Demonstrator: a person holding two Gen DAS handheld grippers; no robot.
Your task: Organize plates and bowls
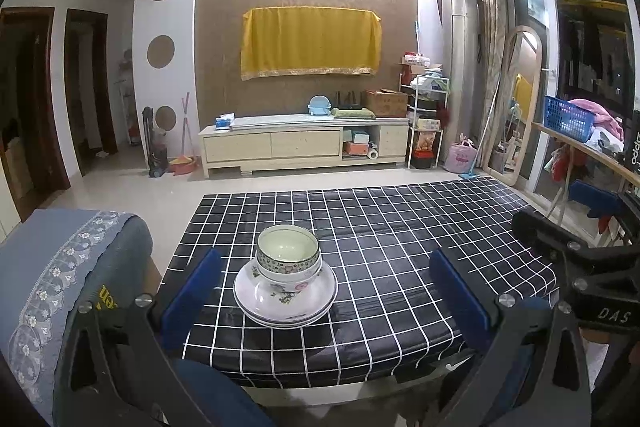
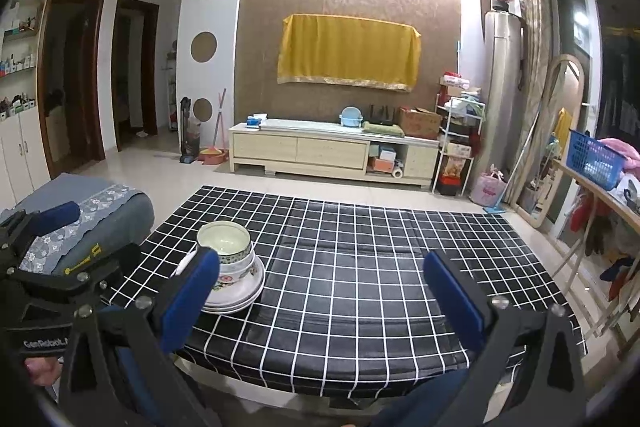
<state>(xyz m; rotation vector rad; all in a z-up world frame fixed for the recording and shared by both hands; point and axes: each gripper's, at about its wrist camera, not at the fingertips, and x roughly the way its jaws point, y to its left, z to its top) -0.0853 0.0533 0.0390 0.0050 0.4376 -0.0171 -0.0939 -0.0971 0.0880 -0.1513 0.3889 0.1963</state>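
Note:
On a table covered with a black, white-gridded cloth (image 1: 400,247) stands one stack. At the bottom are white flowered plates (image 1: 286,305), on them a white bowl with pink flowers (image 1: 290,277), and on top a cream bowl with a green patterned band (image 1: 288,249). My left gripper (image 1: 325,255) is open, with the stack between its blue pads and apart from both. My right gripper (image 2: 321,257) is also open and empty. In its view the stack (image 2: 236,275) sits to the left, partly behind the left blue pad (image 2: 192,287).
A seat with a blue lace-trimmed cover (image 1: 60,267) presses against the table's left side. To the right is a wooden folding table (image 2: 592,187) carrying a blue basket (image 2: 592,159). A pale TV cabinet (image 1: 304,143) stands across the tiled floor.

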